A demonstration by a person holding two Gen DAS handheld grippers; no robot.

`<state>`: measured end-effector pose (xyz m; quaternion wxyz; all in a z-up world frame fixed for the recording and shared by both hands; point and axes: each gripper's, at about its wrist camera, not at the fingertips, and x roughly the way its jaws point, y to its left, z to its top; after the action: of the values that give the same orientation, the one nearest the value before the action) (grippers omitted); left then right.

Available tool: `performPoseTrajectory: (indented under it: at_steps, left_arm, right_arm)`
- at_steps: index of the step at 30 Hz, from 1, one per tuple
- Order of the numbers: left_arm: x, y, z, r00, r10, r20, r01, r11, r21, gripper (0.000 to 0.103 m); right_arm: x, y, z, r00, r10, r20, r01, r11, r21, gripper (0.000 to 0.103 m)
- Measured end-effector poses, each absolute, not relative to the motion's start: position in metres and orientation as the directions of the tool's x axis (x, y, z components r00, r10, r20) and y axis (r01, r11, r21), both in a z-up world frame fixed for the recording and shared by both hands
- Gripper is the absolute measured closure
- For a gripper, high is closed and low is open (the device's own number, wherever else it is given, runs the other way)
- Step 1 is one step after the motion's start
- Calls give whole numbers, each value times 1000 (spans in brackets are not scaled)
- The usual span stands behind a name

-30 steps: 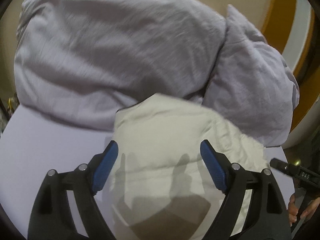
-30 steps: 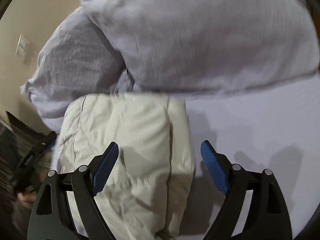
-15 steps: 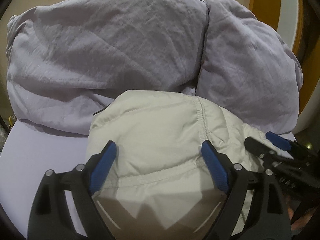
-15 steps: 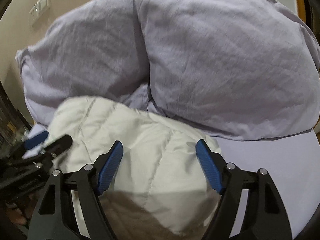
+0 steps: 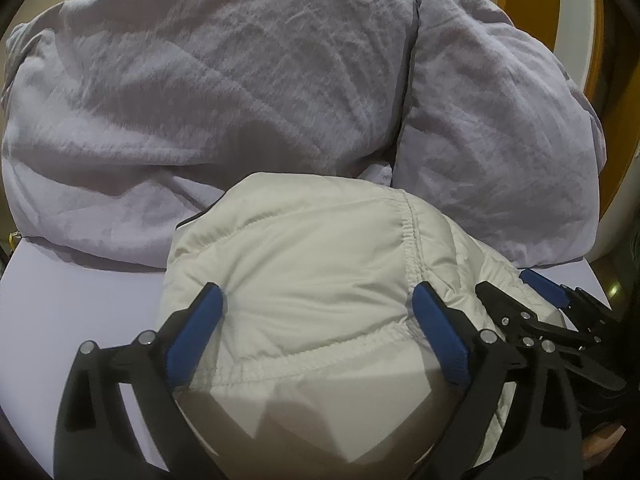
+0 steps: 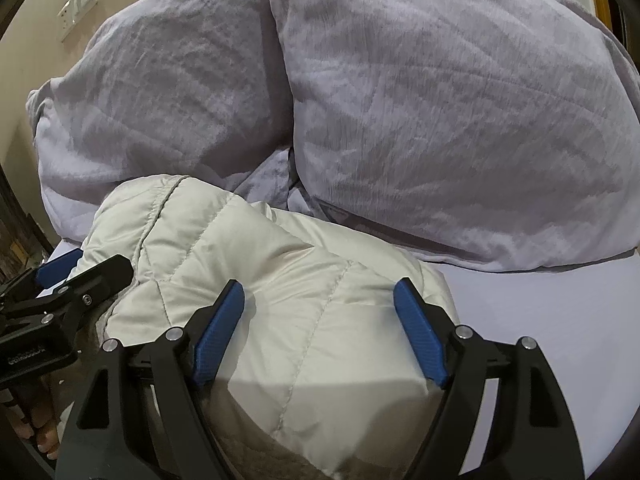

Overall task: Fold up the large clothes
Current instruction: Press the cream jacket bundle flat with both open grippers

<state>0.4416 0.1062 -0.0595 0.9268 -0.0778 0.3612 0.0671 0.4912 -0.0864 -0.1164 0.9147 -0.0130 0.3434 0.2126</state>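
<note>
A cream quilted puffer jacket lies in a folded bundle on the lilac sheet, up against the pillows. My left gripper is open, its blue pads down on the left part of the bundle. My right gripper is open over the right part of the same jacket. Each gripper shows in the other's view: the right one at the right edge, the left one at the left edge. Neither holds any cloth.
Two large lilac pillows lean against the wall behind the jacket. Bare lilac sheet lies to the right and more sheet to the left. A wall switch is at upper left. An orange and white frame stands at right.
Both grippers have come down and closer onto the folded jacket, side by side. The jacket bundle now sits nearer the pillows and fills the space between each pair of fingers.
</note>
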Motion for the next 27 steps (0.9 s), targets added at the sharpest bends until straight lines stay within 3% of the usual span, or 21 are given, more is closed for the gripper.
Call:
performPoseTrajectory:
  at_steps: [27]
  left_arm:
    - [441,106,-68,753,88,-652,-187,979,-84,4]
  right_arm:
    - [499,-87,-118,687,378,-621,-385,914,130,19]
